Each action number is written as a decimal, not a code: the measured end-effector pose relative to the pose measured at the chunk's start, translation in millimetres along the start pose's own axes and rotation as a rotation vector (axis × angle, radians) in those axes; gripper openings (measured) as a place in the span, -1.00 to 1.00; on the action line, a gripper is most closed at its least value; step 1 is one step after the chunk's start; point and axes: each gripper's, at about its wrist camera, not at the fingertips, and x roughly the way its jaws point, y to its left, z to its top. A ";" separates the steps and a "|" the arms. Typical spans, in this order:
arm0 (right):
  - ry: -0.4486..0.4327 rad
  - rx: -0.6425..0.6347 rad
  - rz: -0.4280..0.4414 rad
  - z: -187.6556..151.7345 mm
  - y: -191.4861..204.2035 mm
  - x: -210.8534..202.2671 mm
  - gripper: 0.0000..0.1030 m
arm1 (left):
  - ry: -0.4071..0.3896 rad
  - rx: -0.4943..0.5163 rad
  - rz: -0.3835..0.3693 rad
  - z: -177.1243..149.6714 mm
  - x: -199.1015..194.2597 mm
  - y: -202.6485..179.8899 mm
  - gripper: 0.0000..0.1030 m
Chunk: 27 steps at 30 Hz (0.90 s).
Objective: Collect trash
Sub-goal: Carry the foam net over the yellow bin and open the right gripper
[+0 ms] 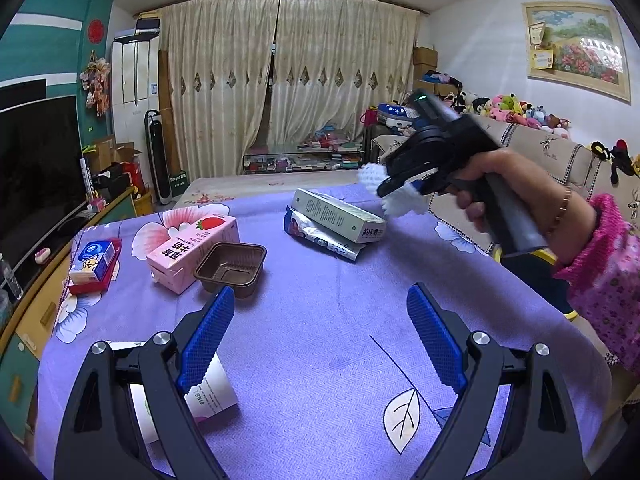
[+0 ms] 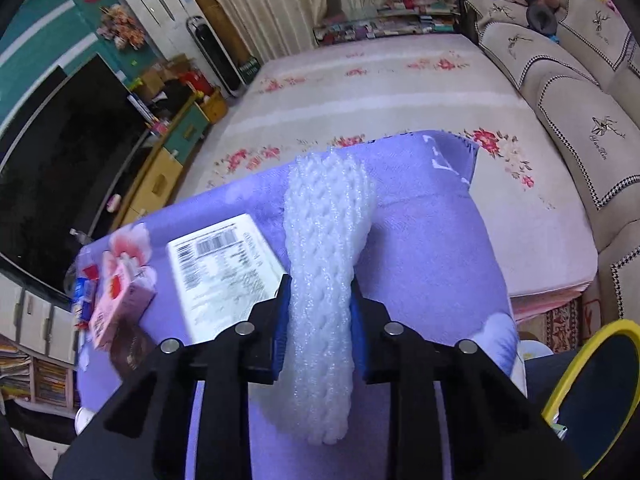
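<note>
Foam net grabbed, plenty of trash left on the table

Nearest, the left gripper (image 1: pixel 320 336) hangs with its jaws wide and nothing between them, probably waiting its turn. A brown plastic tray (image 1: pixel 232 266) and pink strawberry milk carton (image 1: pixel 192 250) sit just beyond on the purple tablecloth (image 1: pixel 320 280). Far right, the right gripper (image 2: pixel 318 320) has its jaws narrowed onto the white foam fruit net (image 2: pixel 324 264) beside a white box (image 1: pixel 340 216), pinching mid-length, presumably so it lifts cleanly.

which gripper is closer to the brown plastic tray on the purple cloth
Left. The left gripper hangs open just in front of the brown plastic tray. The right gripper is farther off, across the table past the boxes, shut on a white foam net.
</note>
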 end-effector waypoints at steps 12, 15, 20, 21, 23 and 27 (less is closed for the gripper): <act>-0.099 0.050 -0.081 -91.0 -103.7 -102.4 -0.49 | 0.002 0.018 0.004 -1.2 1.0 -3.3 0.69; -0.101 0.104 -0.161 -110.6 -146.3 -115.2 -0.46 | 0.009 0.019 0.002 -1.1 3.1 -2.9 0.69; -0.062 0.184 -0.267 -134.9 -204.2 -112.1 -0.42 | 0.021 0.028 0.013 -3.0 7.3 -4.0 0.69; -0.056 0.196 -0.286 -138.7 -212.4 -109.1 -0.41 | 0.025 0.029 0.014 -3.5 8.8 -3.5 0.69; -0.046 0.221 -0.308 -143.5 -224.9 -103.7 -0.31 | 0.033 0.027 0.012 -4.1 10.9 -2.8 0.69; -0.038 0.263 -0.343 -151.9 -243.8 -95.5 0.24 | 0.039 0.026 0.011 -4.3 12.9 -1.9 0.69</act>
